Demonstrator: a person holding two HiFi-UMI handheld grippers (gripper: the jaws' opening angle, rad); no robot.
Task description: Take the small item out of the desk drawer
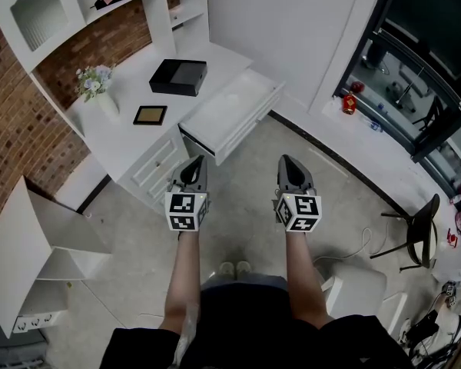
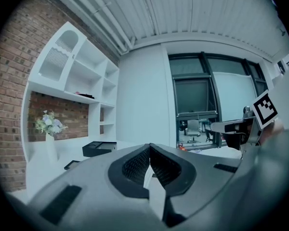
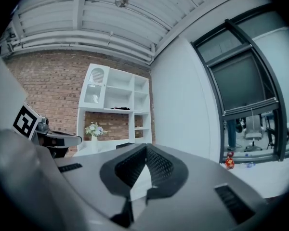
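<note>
Head view first: I'm standing in front of the white desk (image 1: 131,141), and its drawer (image 1: 232,111) is pulled well out toward me. The inside looks pale all over, so I can't pick out the small item from up here. My left gripper (image 1: 197,161) and right gripper (image 1: 286,161) hover side by side just short of the drawer front, touching nothing. On the desktop sit a black box (image 1: 178,76), a dark frame (image 1: 150,114) and a vase of flowers (image 1: 97,88).

Left gripper view: my jaws are pressed together at the tips, with nothing between them. They point over the desk.

Right gripper view: same here, with the pads meeting at the tip, empty, facing the brick wall (image 3: 48,85) and shelves (image 3: 113,107).
</note>
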